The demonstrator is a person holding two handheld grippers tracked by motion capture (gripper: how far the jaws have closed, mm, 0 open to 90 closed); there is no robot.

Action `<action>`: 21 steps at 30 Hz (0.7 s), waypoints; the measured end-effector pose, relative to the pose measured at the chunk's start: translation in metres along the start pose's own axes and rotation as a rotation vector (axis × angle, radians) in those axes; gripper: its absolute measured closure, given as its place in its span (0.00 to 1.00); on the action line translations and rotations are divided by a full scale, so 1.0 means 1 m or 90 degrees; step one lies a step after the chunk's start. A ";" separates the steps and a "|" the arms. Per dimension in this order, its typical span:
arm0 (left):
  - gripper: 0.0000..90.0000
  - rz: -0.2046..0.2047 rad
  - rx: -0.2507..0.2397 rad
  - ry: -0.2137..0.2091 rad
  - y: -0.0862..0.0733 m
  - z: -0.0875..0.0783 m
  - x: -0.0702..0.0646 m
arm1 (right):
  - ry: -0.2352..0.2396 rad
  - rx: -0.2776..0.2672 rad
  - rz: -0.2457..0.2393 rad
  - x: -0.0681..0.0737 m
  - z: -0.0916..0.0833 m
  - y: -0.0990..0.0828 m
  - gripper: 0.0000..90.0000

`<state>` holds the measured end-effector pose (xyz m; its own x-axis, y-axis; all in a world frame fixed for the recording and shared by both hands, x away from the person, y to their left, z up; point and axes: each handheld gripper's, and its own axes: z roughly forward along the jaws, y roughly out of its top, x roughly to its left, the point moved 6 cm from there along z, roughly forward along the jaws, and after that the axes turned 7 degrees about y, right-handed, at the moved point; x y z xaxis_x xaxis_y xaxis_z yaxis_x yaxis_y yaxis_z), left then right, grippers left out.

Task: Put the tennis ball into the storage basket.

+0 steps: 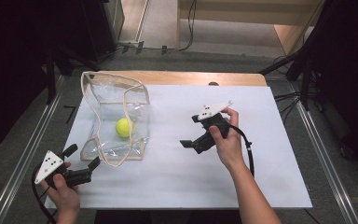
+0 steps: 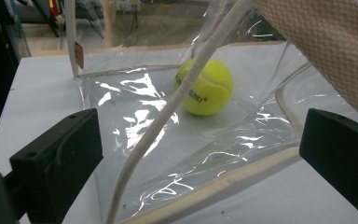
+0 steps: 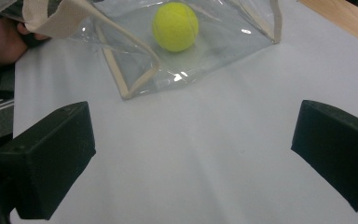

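**Ball in the clear bag**

My left claw sits spread by the table's front-left corner; my right claw is spread mid-table. The yellow tennis ball lies inside the clear bag; its black print is unreadable.

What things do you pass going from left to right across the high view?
Left gripper → clear bag → yellow ball → right gripper, both grippers with jaws open, all over the white table.
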<state>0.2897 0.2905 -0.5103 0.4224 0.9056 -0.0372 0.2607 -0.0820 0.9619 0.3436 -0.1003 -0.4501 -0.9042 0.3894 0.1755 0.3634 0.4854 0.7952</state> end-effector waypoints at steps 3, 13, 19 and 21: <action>0.00 0.000 0.001 0.000 0.000 0.000 0.000 | -0.003 -0.001 0.004 0.000 -0.002 -0.004 0.00; 0.00 0.000 0.000 -0.001 0.000 0.000 0.000 | -0.010 -0.009 0.022 -0.003 -0.008 -0.022 0.00; 0.00 0.001 0.000 -0.001 0.000 0.000 -0.001 | -0.018 -0.019 0.029 -0.007 -0.015 -0.033 0.00; 0.00 0.001 -0.001 -0.001 0.000 0.000 -0.001 | -0.020 -0.021 0.030 -0.007 -0.018 -0.036 0.00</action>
<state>0.2894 0.2900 -0.5106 0.4243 0.9048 -0.0360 0.2589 -0.0831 0.9623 0.3330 -0.1347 -0.4701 -0.8785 0.4357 0.1960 0.3977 0.4394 0.8055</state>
